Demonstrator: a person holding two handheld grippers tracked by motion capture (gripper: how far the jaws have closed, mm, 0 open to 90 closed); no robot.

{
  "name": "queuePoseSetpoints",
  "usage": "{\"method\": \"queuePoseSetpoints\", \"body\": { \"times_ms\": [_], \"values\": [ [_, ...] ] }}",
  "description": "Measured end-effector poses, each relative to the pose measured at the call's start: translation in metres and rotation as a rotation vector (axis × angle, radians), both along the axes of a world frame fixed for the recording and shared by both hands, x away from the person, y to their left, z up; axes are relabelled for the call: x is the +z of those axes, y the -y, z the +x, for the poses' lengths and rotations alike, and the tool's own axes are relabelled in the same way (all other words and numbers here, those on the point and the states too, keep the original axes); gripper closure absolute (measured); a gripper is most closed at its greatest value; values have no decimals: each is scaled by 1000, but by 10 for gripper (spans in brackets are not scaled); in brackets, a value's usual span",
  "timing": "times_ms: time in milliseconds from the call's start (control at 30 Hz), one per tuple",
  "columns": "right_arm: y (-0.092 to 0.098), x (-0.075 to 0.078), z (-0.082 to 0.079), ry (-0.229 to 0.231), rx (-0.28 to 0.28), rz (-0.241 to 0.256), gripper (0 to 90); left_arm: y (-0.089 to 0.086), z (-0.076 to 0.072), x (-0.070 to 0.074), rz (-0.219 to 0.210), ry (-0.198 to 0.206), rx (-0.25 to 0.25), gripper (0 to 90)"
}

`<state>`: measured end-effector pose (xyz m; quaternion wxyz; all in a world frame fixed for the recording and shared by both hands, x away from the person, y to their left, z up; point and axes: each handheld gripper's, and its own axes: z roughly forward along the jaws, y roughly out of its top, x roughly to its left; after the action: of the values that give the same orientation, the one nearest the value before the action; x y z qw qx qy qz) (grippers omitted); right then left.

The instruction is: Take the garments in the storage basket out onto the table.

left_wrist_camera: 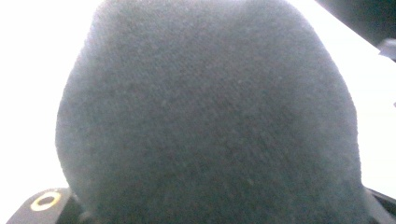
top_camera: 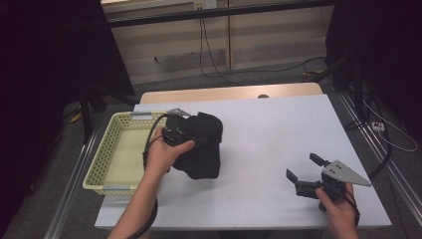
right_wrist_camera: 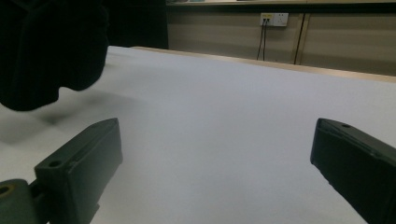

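Beside basket (top_camera: 110,149) rim — left tool (top_camera: 175,130) clamps black cloth (top_camera: 201,147), lifted.

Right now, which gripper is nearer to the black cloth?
Left. The left gripper is at the black cloth, which hangs above the table. The right gripper sits well off to its right, jaws open.

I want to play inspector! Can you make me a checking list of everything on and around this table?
Surface: pale table, mostly bare, wooden strip at the far edge.
Job's things: black cloth, bunched and held up; yellow basket at the table's left, looks empty.
Clutter: nothing seen.
Grippers: left gripper shut on the cloth beside the basket; right gripper open, low over the table, holding nothing.
Cables: one trails from the left gripper; more on the floor.
Surroundings: dark curtains, wall socket.
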<state>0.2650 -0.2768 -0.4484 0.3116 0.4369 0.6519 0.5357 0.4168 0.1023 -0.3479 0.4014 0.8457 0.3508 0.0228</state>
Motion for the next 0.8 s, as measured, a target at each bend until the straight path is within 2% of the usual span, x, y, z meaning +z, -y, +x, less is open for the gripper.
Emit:
{"method": "queuePoseSetpoints", "body": {
  "times_ms": [67,100,133,167,200,267,367,467,600,700,800],
  "values": [
    [0,0,0,-1,2,0,16,13,-4,-7,-6,1,-30,520],
    [-1,0,0,-2,3,0,16,19,-6,-12,-24,-5,-50,489],
    [-1,0,0,-3,3,1,16,28,-8,-19,-15,11,-48,437],
    [-2,0,0,-4,5,-3,16,32,-9,-24,7,26,-57,346],
    [-3,0,0,-4,5,1,16,38,-11,-31,46,45,-64,276],
    [-5,0,0,-2,13,-12,16,41,-12,-40,64,43,-67,176],
    [-10,1,0,-3,31,-45,15,36,-12,-47,11,22,-78,163],
    [-16,1,3,-6,41,-63,15,27,-15,-45,-10,51,-67,136],
    [-26,3,14,-14,53,-74,15,12,-18,-37,-23,96,-52,113],
    [-33,7,20,-15,55,-79,16,0,-18,-31,-17,111,-46,100],
    [-46,14,29,-3,73,-97,12,-9,-20,-33,-13,118,-36,96]
  ]
}}
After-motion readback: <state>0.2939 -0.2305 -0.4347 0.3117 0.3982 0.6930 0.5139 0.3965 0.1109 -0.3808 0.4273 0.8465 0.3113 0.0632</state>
